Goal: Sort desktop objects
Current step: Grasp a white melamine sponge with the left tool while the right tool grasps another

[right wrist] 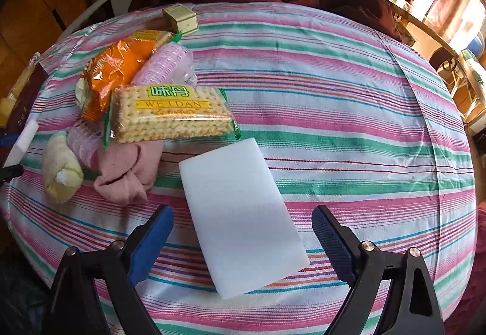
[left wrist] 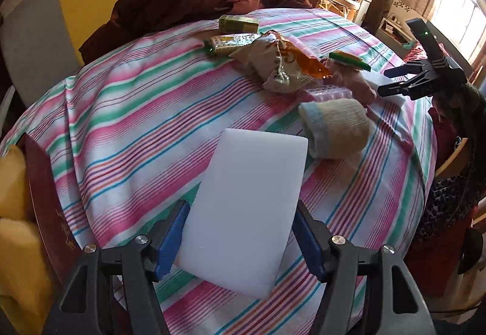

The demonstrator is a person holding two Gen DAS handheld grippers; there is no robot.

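The left gripper (left wrist: 241, 239) clamps one white rectangular foam sponge (left wrist: 243, 207) above the striped tablecloth (left wrist: 136, 128), while the right gripper (right wrist: 243, 240) straddles another white sponge (right wrist: 240, 219), jaws spread apart.

The cracker packet (right wrist: 170, 114), left of centre in the right wrist view, carries "WEIDAN" on a yellow band under two green Chinese characters, 味丹. Gold lettering on the dark red booklet (left wrist: 50, 207) at lower left of the left wrist view is too blurred to read.

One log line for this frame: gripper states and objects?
left gripper: shut on sponge | right gripper: open, astride second sponge
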